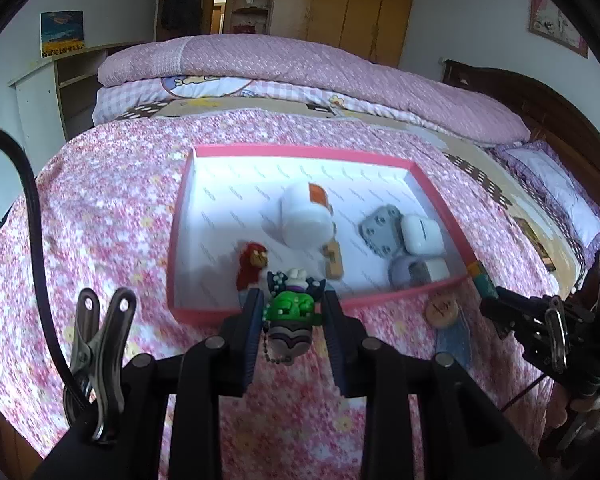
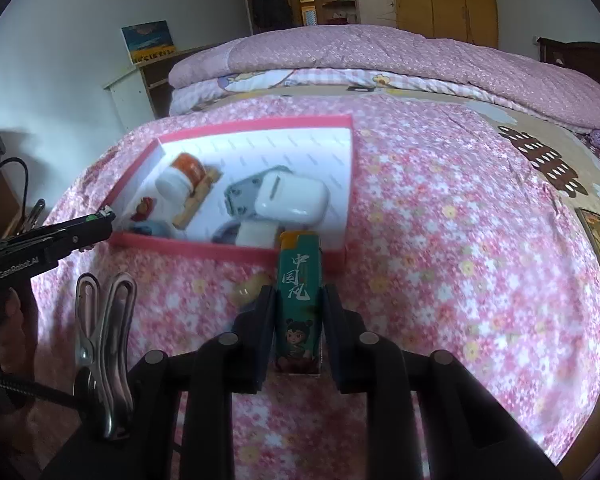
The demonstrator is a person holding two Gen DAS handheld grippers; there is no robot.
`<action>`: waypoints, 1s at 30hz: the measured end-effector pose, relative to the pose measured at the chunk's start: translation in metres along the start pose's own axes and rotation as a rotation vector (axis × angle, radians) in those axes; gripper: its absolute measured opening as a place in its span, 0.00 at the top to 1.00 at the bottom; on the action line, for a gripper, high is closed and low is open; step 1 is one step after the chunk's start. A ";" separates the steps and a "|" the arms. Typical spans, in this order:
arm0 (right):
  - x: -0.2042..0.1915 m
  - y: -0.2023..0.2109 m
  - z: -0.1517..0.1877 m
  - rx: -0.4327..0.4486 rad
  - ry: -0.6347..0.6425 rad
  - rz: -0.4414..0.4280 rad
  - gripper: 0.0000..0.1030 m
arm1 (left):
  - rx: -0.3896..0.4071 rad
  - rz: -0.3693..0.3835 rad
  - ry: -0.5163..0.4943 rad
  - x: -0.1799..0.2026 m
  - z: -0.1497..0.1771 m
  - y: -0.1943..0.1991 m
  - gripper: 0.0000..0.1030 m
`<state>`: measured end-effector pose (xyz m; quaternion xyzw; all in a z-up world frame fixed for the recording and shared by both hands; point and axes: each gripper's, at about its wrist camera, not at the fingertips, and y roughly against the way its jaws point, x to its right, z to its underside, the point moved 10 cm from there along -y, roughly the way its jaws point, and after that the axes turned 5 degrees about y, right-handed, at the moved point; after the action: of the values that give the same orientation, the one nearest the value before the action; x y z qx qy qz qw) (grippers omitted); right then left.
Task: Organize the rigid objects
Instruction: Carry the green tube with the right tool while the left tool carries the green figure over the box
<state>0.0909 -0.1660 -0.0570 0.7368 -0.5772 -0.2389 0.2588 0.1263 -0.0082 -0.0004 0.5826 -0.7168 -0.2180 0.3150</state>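
A pink-rimmed white box [image 1: 300,151] lies on the flowered bedspread. In it are a white bottle with an orange cap [image 1: 306,212], a red figure [image 1: 252,264], a wooden piece [image 1: 333,262], a grey plate [image 1: 380,229] and a white earbud case [image 1: 422,234]. My left gripper [image 1: 290,304] is shut on a green-headed keychain figure [image 1: 292,312], just before the box's near rim. My right gripper [image 2: 298,300] is shut on a teal lighter [image 2: 299,292] with a yellow top, near the box's [image 2: 256,124] corner. The lighter [image 1: 483,280] also shows right of the box.
A round wooden disc [image 1: 442,307] and a blue strip [image 1: 454,340] lie on the bedspread [image 2: 460,240] right of the box. Folded pink quilts [image 1: 300,64] are stacked behind. A steel clip [image 1: 96,344] hangs on my left gripper's mount. A dark headboard [image 1: 540,108] stands far right.
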 end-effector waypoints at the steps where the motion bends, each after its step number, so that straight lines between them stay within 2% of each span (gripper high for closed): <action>1: -0.001 0.000 -0.003 0.001 -0.002 -0.004 0.77 | 0.001 -0.003 0.000 -0.002 -0.004 -0.001 0.70; 13: -0.021 -0.015 -0.050 0.026 0.014 -0.046 0.76 | 0.021 -0.023 -0.006 -0.011 -0.046 -0.024 0.70; 30: -0.040 -0.073 -0.105 -0.003 0.021 -0.096 0.76 | -0.020 -0.033 0.011 -0.025 -0.061 -0.071 0.70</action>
<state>0.2030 -0.1012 -0.0236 0.7659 -0.5379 -0.2441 0.2540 0.2215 0.0032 -0.0102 0.5923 -0.7032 -0.2272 0.3210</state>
